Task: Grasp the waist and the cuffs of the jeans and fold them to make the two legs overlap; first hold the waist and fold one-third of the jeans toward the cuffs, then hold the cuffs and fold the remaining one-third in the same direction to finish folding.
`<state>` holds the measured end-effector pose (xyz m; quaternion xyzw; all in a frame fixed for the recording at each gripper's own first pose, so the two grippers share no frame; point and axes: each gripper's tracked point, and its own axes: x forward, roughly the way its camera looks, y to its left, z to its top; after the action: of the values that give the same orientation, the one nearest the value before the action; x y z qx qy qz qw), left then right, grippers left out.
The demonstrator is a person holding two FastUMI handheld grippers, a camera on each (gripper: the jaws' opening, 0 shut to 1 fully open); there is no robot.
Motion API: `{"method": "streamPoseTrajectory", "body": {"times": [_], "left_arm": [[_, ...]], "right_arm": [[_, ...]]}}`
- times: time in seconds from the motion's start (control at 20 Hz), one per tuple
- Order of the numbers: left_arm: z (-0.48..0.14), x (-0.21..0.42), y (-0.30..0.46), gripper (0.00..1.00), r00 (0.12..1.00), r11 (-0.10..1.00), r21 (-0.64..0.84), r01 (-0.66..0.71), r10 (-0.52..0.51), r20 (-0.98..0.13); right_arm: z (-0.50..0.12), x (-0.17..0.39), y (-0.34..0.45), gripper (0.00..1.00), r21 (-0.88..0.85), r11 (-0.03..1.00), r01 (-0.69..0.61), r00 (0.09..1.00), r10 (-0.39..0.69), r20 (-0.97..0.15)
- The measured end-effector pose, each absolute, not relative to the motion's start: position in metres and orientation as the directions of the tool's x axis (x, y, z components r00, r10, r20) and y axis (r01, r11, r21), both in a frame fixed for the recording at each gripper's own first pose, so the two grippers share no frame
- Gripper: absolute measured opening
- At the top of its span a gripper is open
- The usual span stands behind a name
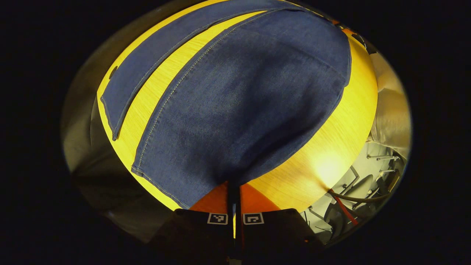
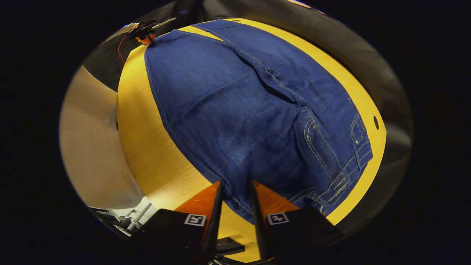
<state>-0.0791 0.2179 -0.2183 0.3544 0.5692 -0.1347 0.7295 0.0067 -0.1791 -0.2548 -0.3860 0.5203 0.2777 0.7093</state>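
Blue denim jeans point(image 2: 235, 121), spread flat on yellow wooden table point(image 2: 147, 154).
Soft, limp, moderately heavy cloth; left gripper point(image 1: 234, 198) is pinched together on a cuff hem, right gripper point(image 2: 235, 198) is held apart astride the waist edge.

Yellow wooden table point(image 2: 154, 162), blue jeans point(image 2: 239, 121) spread flat across it, legs apart, waist near one edge

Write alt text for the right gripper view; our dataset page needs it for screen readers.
Blue jeans lie spread flat on a yellow wooden table, waistband at lower right. The right gripper is open, its fingers straddling the jeans' near edge by the waist.
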Motion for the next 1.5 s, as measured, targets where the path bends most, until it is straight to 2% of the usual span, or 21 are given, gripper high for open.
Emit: {"method": "streamPoseTrajectory", "body": {"times": [0.05, 0.1, 0.35, 0.4, 0.5, 0.7, 0.85, 1.1, 1.35, 1.5], "left_arm": [[-0.219, -0.078, 0.218, 0.01, 0.328, 0.703, 0.372, 0.606, 0.206, -0.922], [-0.219, -0.078, 0.219, 0.01, 0.338, 0.696, 0.381, 0.609, 0.207, -0.918], [-0.219, -0.079, 0.219, 0.01, 0.345, 0.704, 0.39, 0.593, 0.216, -0.913], [-0.219, -0.079, 0.218, 0.0, 0.346, 0.71, 0.391, 0.586, 0.217, -0.913], [-0.22, -0.079, 0.219, 0.0, 0.359, 0.721, 0.395, 0.57, 0.214, -0.908], [-0.219, -0.079, 0.218, 0.0, 0.409, 0.738, 0.425, 0.524, 0.219, -0.886], [-0.209, -0.076, 0.214, 0.0, 0.455, 0.777, 0.431, 0.458, 0.211, -0.865], [-0.153, -0.047, 0.209, 0.0, 0.642, 0.845, 0.494, 0.206, 0.264, -0.72], [-0.09, -0.026, 0.205, 0.0, 0.724, 0.835, 0.55, 0.028, 0.362, -0.587], [-0.059, -0.007, 0.203, 0.0, 0.761, 0.831, 0.548, -0.098, 0.417, -0.497]], "right_arm": [[-0.255, 0.011, -0.18, 0.32, -0.27, 0.558, -0.785, 0.318, -0.012, -0.948], [-0.255, 0.01, -0.18, 0.25, -0.273, 0.573, -0.773, 0.322, -0.016, -0.947], [-0.256, 0.013, -0.181, 0.1, -0.29, 0.633, -0.718, 0.335, -0.051, -0.941], [-0.257, 0.013, -0.181, 0.14, -0.304, 0.632, -0.713, 0.344, -0.063, -0.937], [-0.255, 0.013, -0.181, 0.05, -0.34, 0.62, -0.707, 0.373, -0.081, -0.924], [-0.252, 0.013, -0.181, 0.04, -0.375, 0.684, -0.625, 0.414, -0.116, -0.903], [-0.229, 0.02, -0.175, 0.03, -0.384, 0.752, -0.536, 0.488, -0.095, -0.867], [-0.189, 0.041, -0.167, 0.0, -0.453, 0.767, -0.453, 0.616, -0.098, -0.782], [-0.152, 0.073, -0.159, 0.03, -0.482, 0.788, -0.384, 0.691, -0.102, -0.716], [-0.126, 0.117, -0.156, 0.03, -0.49, 0.813, -0.314, 0.741, -0.114, -0.662]]}}
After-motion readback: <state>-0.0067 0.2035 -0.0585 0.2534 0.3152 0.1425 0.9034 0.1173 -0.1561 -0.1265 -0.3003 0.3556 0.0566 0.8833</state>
